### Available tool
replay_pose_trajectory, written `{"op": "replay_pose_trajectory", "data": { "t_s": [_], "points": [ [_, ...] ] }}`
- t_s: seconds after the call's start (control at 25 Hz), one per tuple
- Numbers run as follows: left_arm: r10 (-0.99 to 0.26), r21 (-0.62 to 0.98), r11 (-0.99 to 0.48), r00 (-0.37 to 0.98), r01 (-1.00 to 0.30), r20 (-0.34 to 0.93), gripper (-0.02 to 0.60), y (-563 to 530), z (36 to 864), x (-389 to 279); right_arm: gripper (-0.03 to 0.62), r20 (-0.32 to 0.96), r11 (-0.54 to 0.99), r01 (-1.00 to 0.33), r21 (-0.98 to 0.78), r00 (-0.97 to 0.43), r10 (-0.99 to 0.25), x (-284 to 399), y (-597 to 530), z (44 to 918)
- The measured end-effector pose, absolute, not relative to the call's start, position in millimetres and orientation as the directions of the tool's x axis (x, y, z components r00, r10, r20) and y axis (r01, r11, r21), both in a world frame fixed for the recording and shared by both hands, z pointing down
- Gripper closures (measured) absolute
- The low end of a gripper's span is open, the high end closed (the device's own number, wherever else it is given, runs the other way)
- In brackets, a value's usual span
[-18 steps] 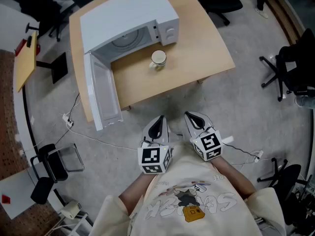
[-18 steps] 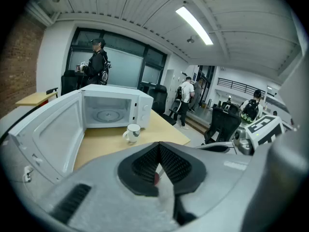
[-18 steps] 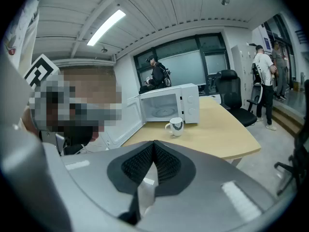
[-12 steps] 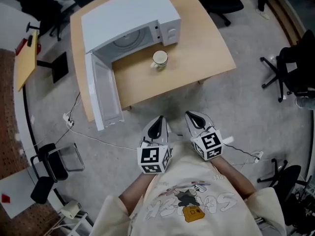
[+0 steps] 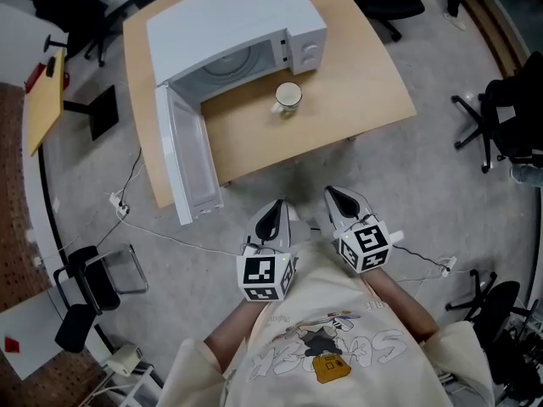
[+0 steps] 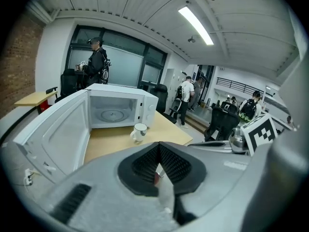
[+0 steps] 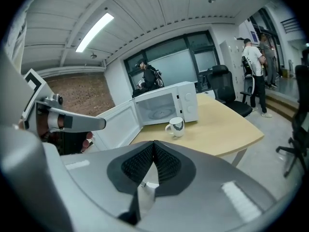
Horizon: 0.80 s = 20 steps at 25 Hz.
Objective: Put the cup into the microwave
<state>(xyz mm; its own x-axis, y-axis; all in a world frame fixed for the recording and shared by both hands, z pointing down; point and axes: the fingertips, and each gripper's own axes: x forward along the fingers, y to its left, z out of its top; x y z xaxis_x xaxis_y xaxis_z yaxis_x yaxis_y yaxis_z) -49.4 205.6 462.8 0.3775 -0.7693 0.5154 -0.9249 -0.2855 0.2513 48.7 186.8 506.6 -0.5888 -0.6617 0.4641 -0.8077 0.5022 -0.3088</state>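
Note:
A white cup [image 5: 288, 97] stands upright on the wooden table [image 5: 365, 75], just in front of the white microwave [image 5: 233, 25]. The cup [image 6: 139, 131] [image 7: 175, 126] shows in both gripper views, its handle toward the table's front. The microwave door [image 5: 188, 155] hangs wide open to the left, and the cavity with its glass turntable [image 6: 111, 114] holds nothing. My left gripper [image 5: 271, 218] and right gripper [image 5: 338, 203] are held close to the body, well short of the table, side by side. Both are shut with nothing between the pads.
A cable [image 5: 153, 227] runs across the grey floor left of me. Office chairs [image 5: 501, 125] stand at the right, another chair [image 5: 93, 278] at the left. People stand in the background of both gripper views.
The table, microwave and cup sit slightly further right and lower in the head view, as the head shifted. Both grippers stay shut near the body.

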Motion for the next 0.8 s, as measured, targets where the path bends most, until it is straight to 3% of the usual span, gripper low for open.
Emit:
{"op": "replay_pose_trajectory", "data": {
  "t_s": [0.32,0.56,0.8],
  "points": [
    [-0.755,0.299,-0.283,0.404,-0.911,0.517,0.577,183,474,-62,0.588,0.458,0.517,-0.821,-0.242,-0.566,-0.685,40,167,504],
    [-0.774,0.281,-0.264,0.376,-0.923,0.509,0.577,114,475,-47,0.588,0.443,0.619,-0.776,-0.121,-0.601,-0.666,46,99,499],
    [-0.772,0.212,-0.201,0.288,-0.956,0.566,0.577,61,486,-30,0.588,0.41,0.697,-0.697,-0.17,-0.693,-0.593,56,39,491]
  ]
}}
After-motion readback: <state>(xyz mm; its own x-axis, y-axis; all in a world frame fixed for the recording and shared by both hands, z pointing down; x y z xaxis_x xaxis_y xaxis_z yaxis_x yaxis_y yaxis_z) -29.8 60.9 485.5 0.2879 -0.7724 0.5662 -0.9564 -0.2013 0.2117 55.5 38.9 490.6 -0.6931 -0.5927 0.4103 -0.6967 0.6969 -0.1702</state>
